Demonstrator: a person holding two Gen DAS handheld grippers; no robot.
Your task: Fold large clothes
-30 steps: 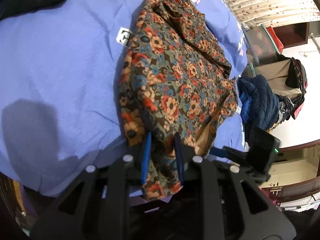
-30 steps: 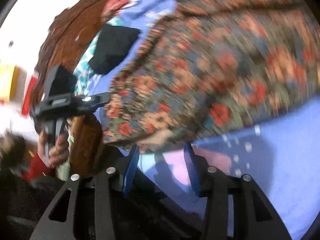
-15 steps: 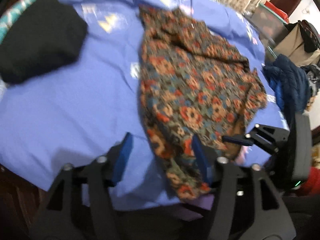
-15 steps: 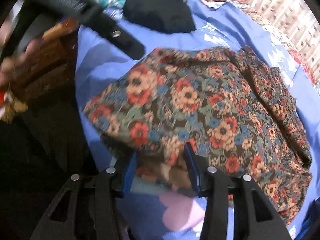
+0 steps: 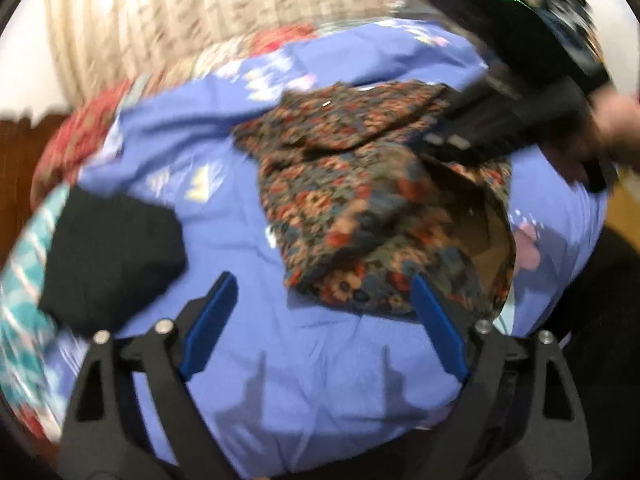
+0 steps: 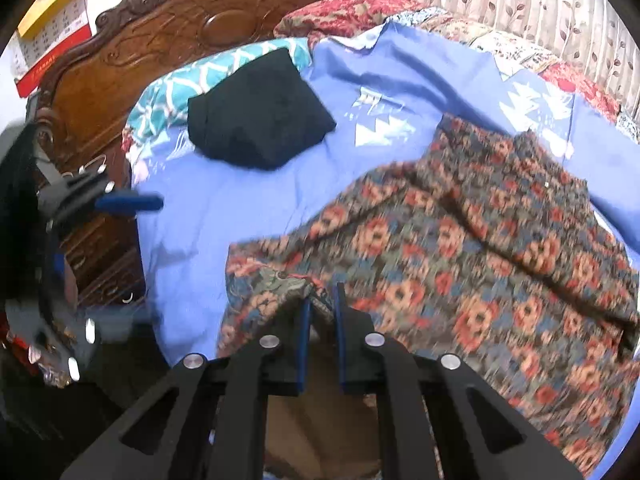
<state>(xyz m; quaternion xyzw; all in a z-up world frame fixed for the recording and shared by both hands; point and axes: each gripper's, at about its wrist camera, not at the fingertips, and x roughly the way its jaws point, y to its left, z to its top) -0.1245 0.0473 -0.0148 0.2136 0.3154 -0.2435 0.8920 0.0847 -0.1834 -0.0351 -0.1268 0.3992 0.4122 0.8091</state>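
My left gripper (image 5: 320, 320) is wide. Its jaws have just been opening, and nothing is between them. It hangs over the blue sheet (image 5: 200, 224), with the near edge of the flowery dress (image 5: 372, 208) just ahead of it. I think it is open so it can take a new bit of the cloth.

To the left of the dress there is a folded black garment (image 6: 260, 116). It rests partly on the sheet and partly on a teal zigzag pillow (image 6: 168, 92). I think it is already folded and put aside.

The flowery dress lies in the middle of the bed, bunched up and not flat. It is the thing I am folding, and the fold looks only half done.

My right gripper (image 6: 320, 312) is narrow. Its jaws have just been closing, and they pinch a fold of the dress near its edge. I hold it so I can lift that edge and lay it over the rest.

The bed has a carved brown headboard (image 6: 168, 28). Behind the bed hangs a pale curtain (image 6: 520, 4) with small leaves on it. The left view is blurry, so small things there are hard to tell.
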